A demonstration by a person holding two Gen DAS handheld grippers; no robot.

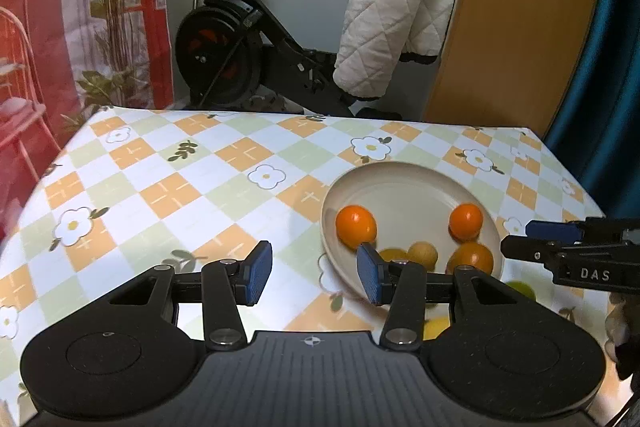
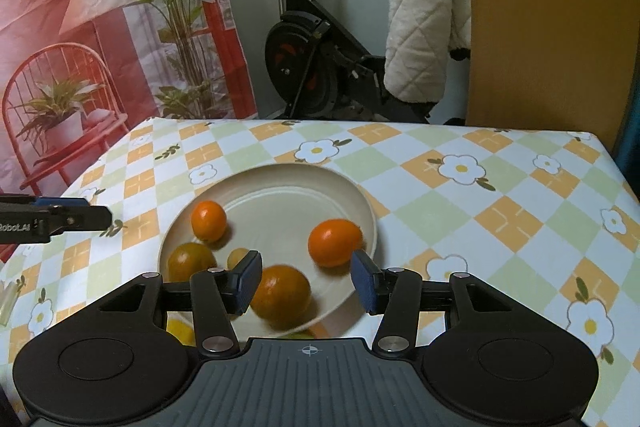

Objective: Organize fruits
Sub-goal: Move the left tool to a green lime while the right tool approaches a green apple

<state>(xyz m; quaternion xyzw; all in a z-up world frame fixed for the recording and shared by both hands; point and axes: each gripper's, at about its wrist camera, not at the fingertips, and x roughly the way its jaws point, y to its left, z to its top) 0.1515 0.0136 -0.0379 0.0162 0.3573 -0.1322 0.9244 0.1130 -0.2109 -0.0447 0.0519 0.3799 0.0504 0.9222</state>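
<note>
oranges (image 2: 208, 220) on plate (image 2: 280, 175), both grippers empty.

A lived-in room of a home. Exercise bike (image 2: 316, 67) stands beyond the far edge of the table (image 2: 460, 211), a quilted white blanket (image 2: 424, 23) draped beside it. Table wears a checked cloth with daisies. Printed backdrop (image 2: 100, 27) of a red chair and potted plants hangs past its left edge. Wooden panel (image 1: 516, 19) past the far right corner.
</note>
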